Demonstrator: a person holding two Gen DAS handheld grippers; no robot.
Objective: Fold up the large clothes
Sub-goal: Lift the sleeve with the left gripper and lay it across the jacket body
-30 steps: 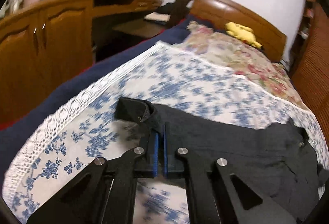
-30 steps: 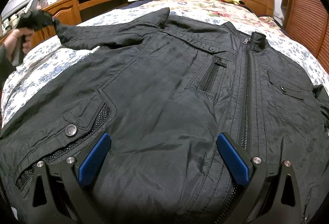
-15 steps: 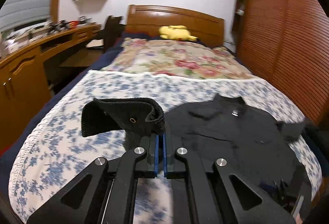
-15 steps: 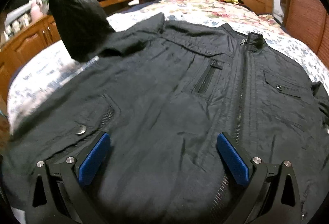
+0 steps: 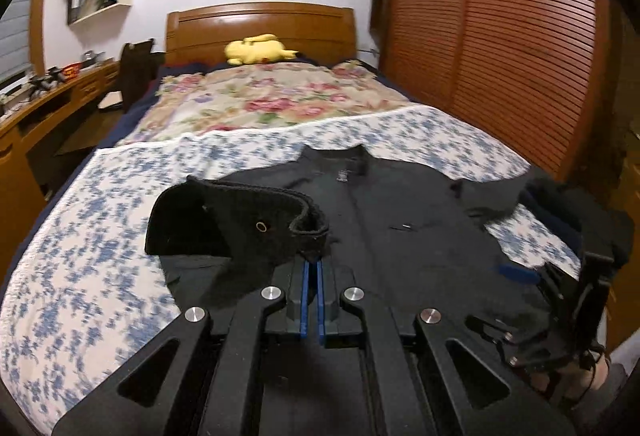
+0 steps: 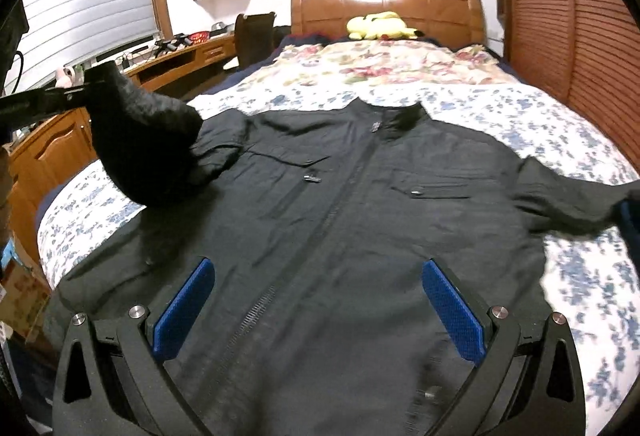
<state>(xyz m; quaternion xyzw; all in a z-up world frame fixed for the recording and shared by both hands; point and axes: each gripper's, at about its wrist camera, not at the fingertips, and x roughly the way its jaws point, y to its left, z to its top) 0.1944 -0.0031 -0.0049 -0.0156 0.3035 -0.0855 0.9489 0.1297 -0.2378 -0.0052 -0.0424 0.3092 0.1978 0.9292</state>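
Two grippers: left gripper [image 5: 311, 268] fingers clamped on jacket [image 6: 344, 220] cuff [image 5: 240, 220], right gripper [image 6: 320, 308] fingers apart.

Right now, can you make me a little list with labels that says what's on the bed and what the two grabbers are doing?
place: bed with a blue-flowered cover
main thing: black jacket lying flat, front up, zipped
left gripper: shut on the sleeve cuff, lifted above the jacket
right gripper: open, above the jacket's lower part, holding nothing
other sleeve: spread out sideways on the cover
far end: yellow plush toy by the wooden headboard
fold so far: one sleeve raised, not yet laid down
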